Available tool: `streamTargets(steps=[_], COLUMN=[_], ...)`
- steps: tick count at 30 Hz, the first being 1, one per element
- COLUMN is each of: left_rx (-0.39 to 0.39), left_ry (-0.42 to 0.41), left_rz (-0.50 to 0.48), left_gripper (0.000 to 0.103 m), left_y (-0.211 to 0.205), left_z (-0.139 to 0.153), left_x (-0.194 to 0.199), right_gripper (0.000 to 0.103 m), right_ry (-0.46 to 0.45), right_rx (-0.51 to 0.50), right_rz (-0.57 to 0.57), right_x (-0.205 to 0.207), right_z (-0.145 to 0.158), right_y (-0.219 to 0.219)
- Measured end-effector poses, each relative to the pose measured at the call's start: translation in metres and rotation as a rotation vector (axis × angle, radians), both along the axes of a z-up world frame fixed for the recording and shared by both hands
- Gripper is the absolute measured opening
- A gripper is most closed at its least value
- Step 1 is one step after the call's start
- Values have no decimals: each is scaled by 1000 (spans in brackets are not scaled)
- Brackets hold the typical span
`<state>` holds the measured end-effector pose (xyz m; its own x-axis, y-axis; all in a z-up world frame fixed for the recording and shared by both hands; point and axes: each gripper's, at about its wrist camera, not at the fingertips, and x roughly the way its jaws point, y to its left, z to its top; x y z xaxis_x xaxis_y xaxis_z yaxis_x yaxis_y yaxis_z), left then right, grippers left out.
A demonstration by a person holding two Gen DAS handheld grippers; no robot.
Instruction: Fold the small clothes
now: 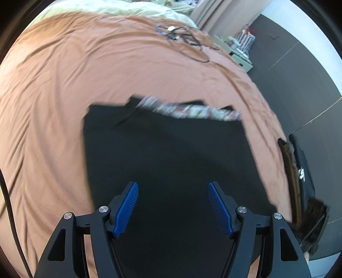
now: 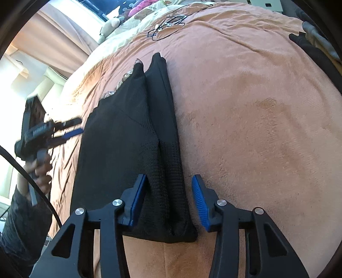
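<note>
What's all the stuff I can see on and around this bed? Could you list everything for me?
black garment: one, black with a patterned band at its far end, lying flat on the blanket, its right edge folded over.
blanket: one, orange-brown, covering the bed.
cables: a dark tangle at the far end of the blanket.
pale bedding: cream, beyond the blanket.
soft toys: a few, beige and pink, at the head of the bed.
curtains: beige, by the bright window.
dark clothes: a pile at the bed's right edge.
left gripper: black with blue pads, open above the garment.
right gripper: same make, open, straddling the folded edge.
left hand: holding the left gripper's handle.
</note>
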<state>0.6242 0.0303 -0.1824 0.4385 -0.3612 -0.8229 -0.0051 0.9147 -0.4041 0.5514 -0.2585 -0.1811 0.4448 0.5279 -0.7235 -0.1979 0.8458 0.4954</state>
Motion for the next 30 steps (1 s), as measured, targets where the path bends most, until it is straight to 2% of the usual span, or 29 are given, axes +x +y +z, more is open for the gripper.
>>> streamTargets(steps=[3,5,7,10,13,14,15,17,19,21,24,30], left_rx=[-3,-16,-19,-60,-92,-100,-114,-133,-132,-153,-149,-139], left_ry=[28,46,58,86,78,78,84,87,86,90,73,68], left_rz=[27,41,54,65,62,58,50,38,23,21,19,-7], left_gripper=[69,69,69,60,55,50,45,44,34,17,11,10], left_y=[14,23,26,30,27,25,23,17,11,9,9,11], left_z=[-12,-19,-24,-34,-38,-39,-40,-41,-41,-42,-37,-27], left_x=[-19,-36,-50,-72,-94,-99,-104,-113,-120,-124,-130,-141], right_gripper=[38,30,26,19,13,12,11,10,9,9,9,8], right_ry=[13,21,18,15,6,4,3,1,-1,-2,-3,10], right_rx=[-11,-2,-2,6,0,-2,-4,-5,-6,-9,-13,-10], right_rz=[6,10,6,-2,-7,-8,-10,-17,-21,-23,-23,6], right_x=[0,-2,-5,-9,-13,-15,-16,-19,-22,-26,-32,-53], right_z=[-1,-1,-2,-3,-4,-3,-3,-2,0,1,3,6], right_y=[4,4,5,6,8,8,9,11,12,15,16,14])
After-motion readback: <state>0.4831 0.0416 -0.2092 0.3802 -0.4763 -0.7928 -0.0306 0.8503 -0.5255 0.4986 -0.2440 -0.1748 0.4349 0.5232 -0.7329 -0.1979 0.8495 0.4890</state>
